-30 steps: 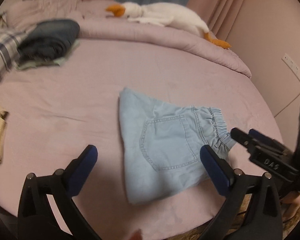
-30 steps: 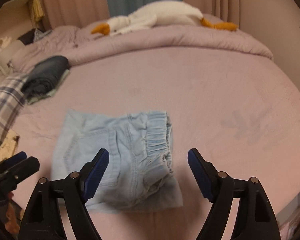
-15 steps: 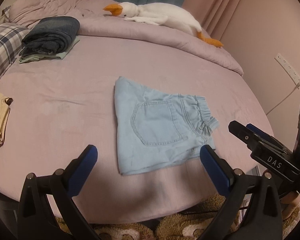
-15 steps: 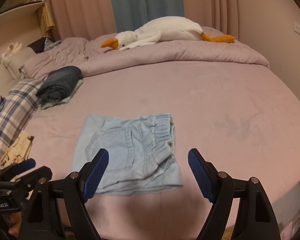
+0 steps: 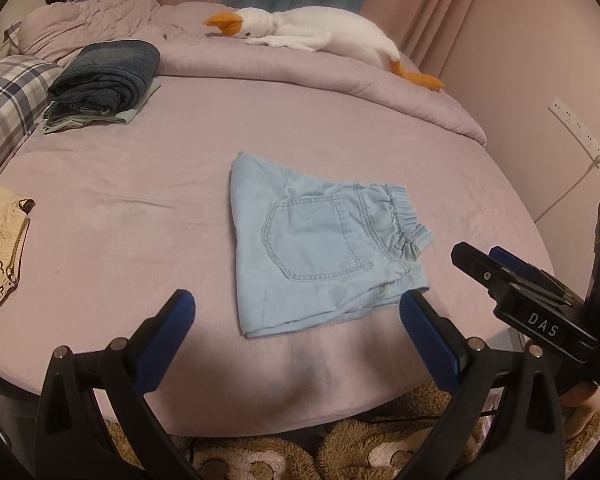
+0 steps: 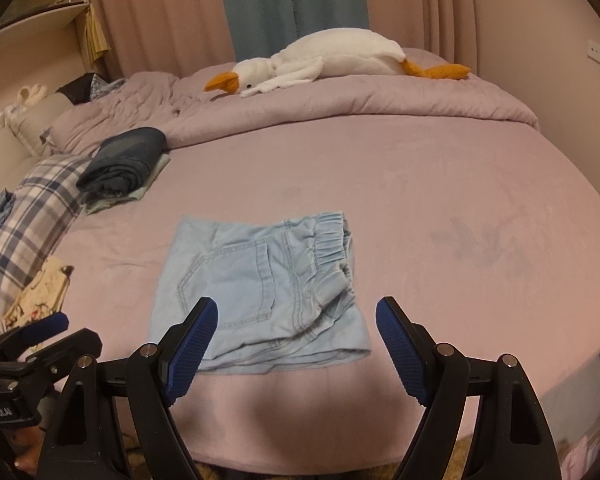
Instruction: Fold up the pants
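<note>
Light blue denim shorts (image 5: 320, 244) lie folded on the pink bed, back pocket up, elastic waistband to the right. They also show in the right wrist view (image 6: 260, 288). My left gripper (image 5: 296, 304) is open and empty, held back from the shorts' near edge. My right gripper (image 6: 296, 312) is open and empty, just short of the shorts' near edge. The right gripper shows at the right of the left wrist view (image 5: 496, 268). The left gripper shows at the lower left of the right wrist view (image 6: 40, 328).
A stack of folded dark jeans (image 5: 104, 76) sits at the back left. A plaid pillow (image 5: 4, 100) and a cream garment (image 5: 0, 240) lie at the left. A plush goose (image 5: 316, 36) lies on the rolled duvet. The bed's near edge (image 5: 300, 412) is below the grippers.
Both grippers have pulled back and up from the shorts, which now lie farther away. The shorts have stayed flat on the bed.
</note>
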Action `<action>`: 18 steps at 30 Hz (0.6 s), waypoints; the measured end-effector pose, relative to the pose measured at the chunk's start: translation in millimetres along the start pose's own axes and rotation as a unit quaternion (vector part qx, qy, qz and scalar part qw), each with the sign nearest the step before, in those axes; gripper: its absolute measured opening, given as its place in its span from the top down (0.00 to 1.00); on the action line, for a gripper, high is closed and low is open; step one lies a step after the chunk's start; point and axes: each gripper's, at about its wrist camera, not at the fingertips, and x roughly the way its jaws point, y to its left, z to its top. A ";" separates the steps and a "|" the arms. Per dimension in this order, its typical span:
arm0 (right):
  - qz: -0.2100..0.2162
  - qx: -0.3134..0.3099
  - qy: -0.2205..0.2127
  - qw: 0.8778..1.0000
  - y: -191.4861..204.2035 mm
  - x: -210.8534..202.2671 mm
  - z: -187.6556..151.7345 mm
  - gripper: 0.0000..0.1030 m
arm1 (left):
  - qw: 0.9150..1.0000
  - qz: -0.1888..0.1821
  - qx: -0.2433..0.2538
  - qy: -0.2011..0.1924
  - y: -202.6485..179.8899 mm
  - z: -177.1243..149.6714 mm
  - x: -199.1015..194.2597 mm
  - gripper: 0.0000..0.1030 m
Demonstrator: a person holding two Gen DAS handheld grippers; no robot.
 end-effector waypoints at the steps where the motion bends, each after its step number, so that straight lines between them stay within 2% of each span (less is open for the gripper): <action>1: -0.001 0.000 0.001 1.000 -0.4 0.0 -0.4 0.21 | 1.000 0.001 0.001 0.000 -1.1 -1.0 -0.2 0.01; 18: -0.001 0.010 0.013 1.000 -2.0 2.7 -5.1 0.21 | 1.000 0.015 0.002 0.009 -5.4 -6.1 4.0 0.01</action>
